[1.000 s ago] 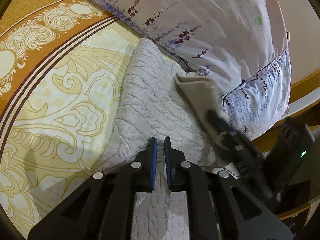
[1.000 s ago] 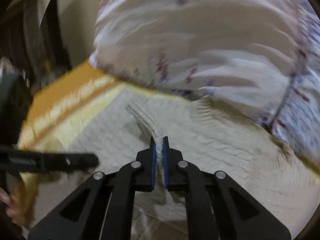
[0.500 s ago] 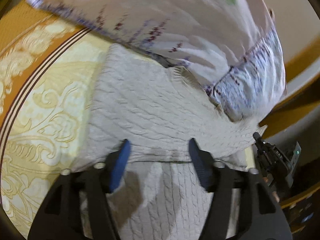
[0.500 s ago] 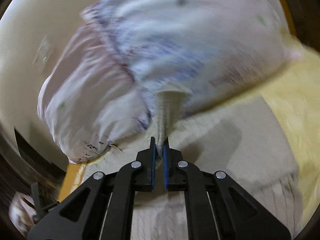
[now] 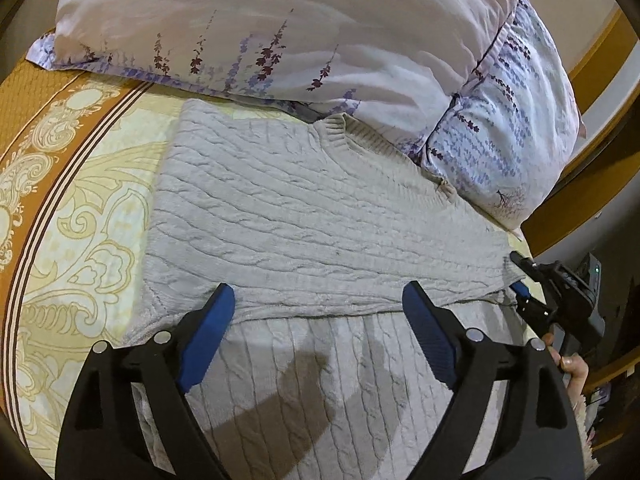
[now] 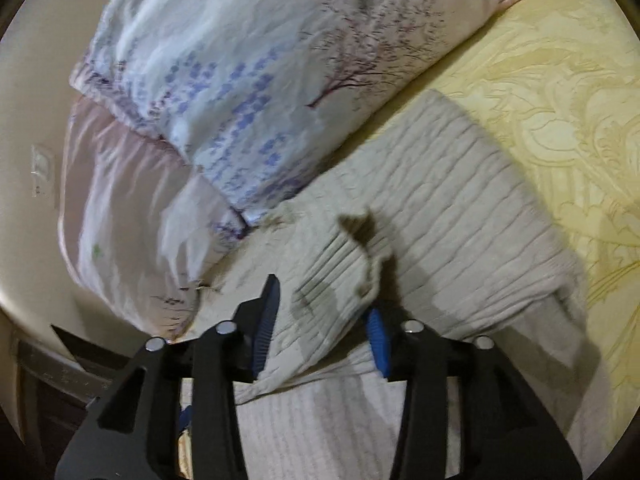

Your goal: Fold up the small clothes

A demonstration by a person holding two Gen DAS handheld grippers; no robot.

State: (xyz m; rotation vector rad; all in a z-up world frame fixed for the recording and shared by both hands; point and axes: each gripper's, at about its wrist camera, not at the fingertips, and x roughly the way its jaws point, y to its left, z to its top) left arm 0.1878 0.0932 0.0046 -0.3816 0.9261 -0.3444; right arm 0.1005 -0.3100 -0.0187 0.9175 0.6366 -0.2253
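Note:
A pale grey cable-knit sweater (image 5: pixel 304 216) lies on the bed, its upper part folded over the lower part, the fold edge running across just beyond my left gripper (image 5: pixel 320 312). That gripper is open and empty above the sweater. In the right wrist view the sweater (image 6: pixel 452 200) shows with a ribbed sleeve cuff (image 6: pixel 344 264) lying between the fingers of my open right gripper (image 6: pixel 324 328). The right gripper also shows at the sweater's right edge in the left wrist view (image 5: pixel 520 276).
A floral pillow (image 5: pixel 320 28) lies against the sweater's far edge, also in the right wrist view (image 6: pixel 248 80). The yellow patterned bedspread (image 5: pixel 80 208) with an orange border extends left. The wooden bed frame (image 5: pixel 600 48) and bed edge are at the right.
Both grippers have opened and let go of the sweater. The folded part and the sleeve now lie flat on the bed. The left gripper has pulled back.

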